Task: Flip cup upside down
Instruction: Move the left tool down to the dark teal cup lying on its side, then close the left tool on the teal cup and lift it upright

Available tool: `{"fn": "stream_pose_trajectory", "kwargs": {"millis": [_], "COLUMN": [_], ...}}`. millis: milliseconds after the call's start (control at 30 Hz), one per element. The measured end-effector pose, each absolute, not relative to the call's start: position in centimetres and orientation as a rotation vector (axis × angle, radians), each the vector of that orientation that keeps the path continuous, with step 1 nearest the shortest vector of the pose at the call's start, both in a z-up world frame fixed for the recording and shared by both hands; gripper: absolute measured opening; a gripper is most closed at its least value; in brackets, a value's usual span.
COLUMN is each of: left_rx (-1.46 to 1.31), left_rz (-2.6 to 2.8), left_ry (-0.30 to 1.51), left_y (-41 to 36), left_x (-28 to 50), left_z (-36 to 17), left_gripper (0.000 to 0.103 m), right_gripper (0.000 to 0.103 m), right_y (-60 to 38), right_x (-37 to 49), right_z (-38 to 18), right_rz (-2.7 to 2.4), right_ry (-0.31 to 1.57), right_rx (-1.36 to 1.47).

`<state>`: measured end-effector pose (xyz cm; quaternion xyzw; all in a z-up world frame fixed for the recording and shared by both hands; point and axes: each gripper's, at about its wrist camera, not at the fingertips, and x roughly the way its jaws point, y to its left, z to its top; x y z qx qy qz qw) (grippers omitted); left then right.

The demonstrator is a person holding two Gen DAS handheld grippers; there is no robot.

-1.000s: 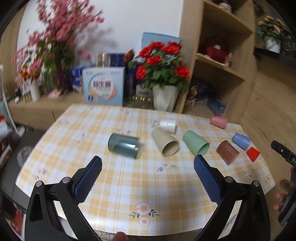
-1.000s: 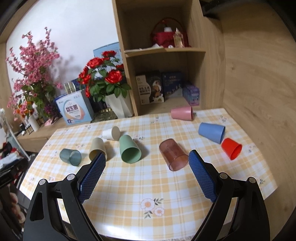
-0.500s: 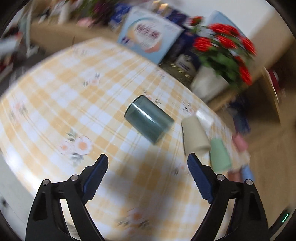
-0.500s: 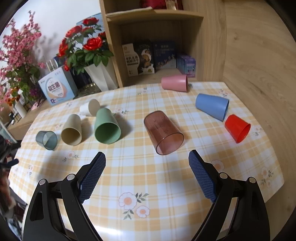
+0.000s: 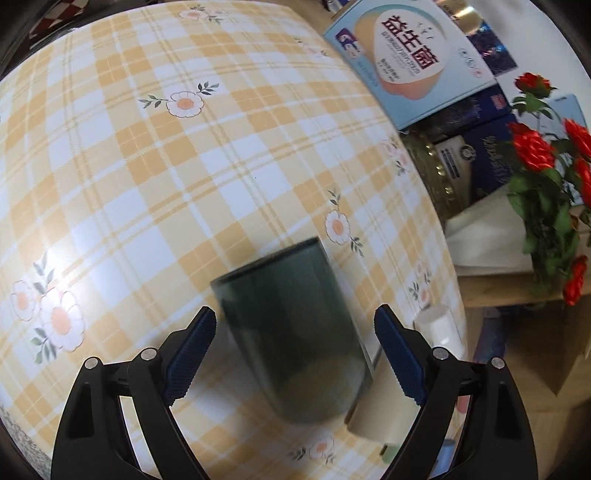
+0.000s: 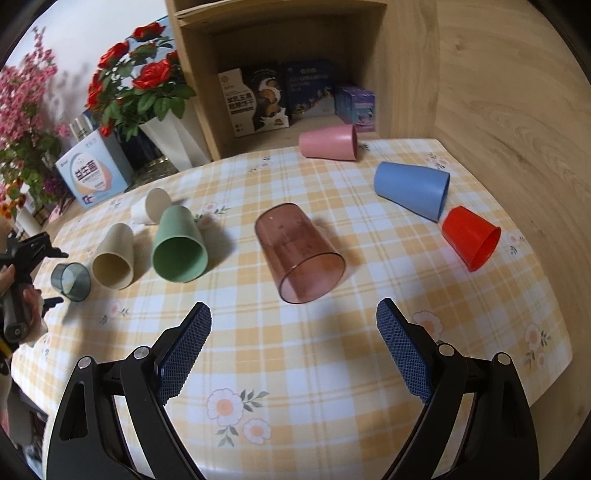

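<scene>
Yellow-check tablecloth (image 6: 332, 369) w/ tipped cups, wood shelf (image 6: 295, 74) behind; both tongs spread.

A wooden shelf unit (image 6: 295, 66) stands behind the desk (image 6: 332, 369) — wood-panelled wall (image 6: 509, 110) to its right, white wall (image 6: 92, 26) to its left.
</scene>
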<state>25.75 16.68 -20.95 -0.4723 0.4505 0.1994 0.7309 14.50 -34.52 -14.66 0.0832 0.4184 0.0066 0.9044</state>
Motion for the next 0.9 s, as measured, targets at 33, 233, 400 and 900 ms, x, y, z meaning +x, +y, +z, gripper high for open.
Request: {"fn": "stream_pose_trajectory", "kwargs": {"millis": [33, 233, 400, 900], "left_rx": [-1.039, -0.976, -0.897, -0.827], "left_rz": [0.446, 0.461, 0.403, 0.038], "left_ry": [0.993, 1.013, 1.047, 1.259], "left_y": [16.7, 16.3, 15.6, 5.6], "left_x": [25.9, 26.8, 25.8, 16.9], "left_z": [-21.2, -21.9, -21.4, -20.6], "left_gripper": [0.085, 0.081, 0.074, 0.069], "right_gripper": [0.088, 0.088, 0.088, 0.088], "right_y": [-34.6, -34.3, -34.1, -34.5], "right_x": [14.6, 15.0, 15.0, 13.9], "right_z": [-14.8, -15.3, -15.0, -14.8], "right_rz": [0.011, 0.020, 0.031, 0.053], "right_ry": [0.866, 0.886, 0.882, 0.861], "right_rx": [0.173, 0.173, 0.176, 0.222]}}
